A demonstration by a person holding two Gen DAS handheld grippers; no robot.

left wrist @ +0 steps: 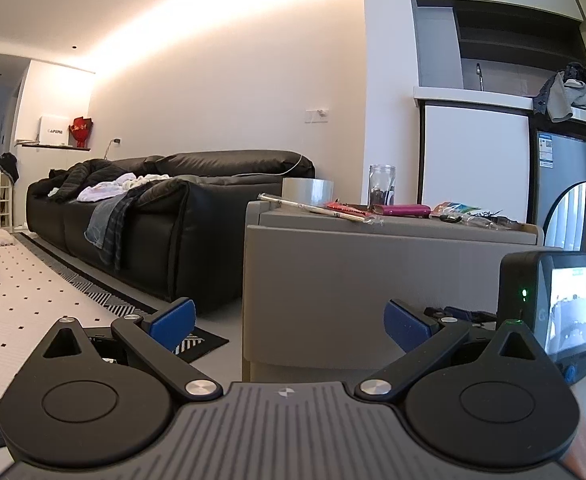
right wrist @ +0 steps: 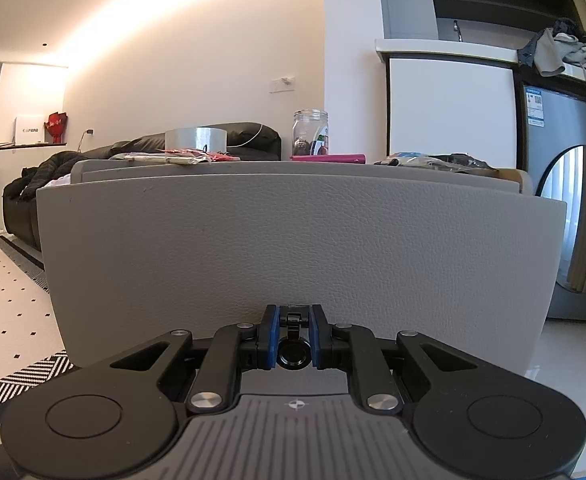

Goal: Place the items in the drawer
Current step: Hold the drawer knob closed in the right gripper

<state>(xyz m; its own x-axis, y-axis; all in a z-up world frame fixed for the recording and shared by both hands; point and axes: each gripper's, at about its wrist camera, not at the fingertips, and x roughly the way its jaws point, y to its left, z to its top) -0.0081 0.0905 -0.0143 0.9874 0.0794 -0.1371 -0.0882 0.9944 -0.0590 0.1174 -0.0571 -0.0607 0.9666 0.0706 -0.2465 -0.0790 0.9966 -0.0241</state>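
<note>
A grey leather-look cabinet has a wide drawer front [right wrist: 301, 240] that stands slightly forward of the cabinet top [right wrist: 253, 166]. My right gripper [right wrist: 294, 320] is shut on the drawer's small black handle [right wrist: 293, 322], low at the middle of the front. On top lie a tape roll [right wrist: 196, 138], a glass jar [right wrist: 310, 132], a magenta case [right wrist: 333, 157], red wrappers [right wrist: 213, 157] and plastic packets [right wrist: 433, 160]. My left gripper [left wrist: 289, 316] is open and holds nothing, low by the drawer front's [left wrist: 353, 280] left corner. The right gripper's camera [left wrist: 553, 308] shows beside it.
A black sofa [left wrist: 153, 216] strewn with clothes stands left of the cabinet, on a dotted rug [left wrist: 25, 292] with a striped border. To the right are a washing machine [right wrist: 573, 220] and a white counter [right wrist: 453, 50] with clothes piled on it.
</note>
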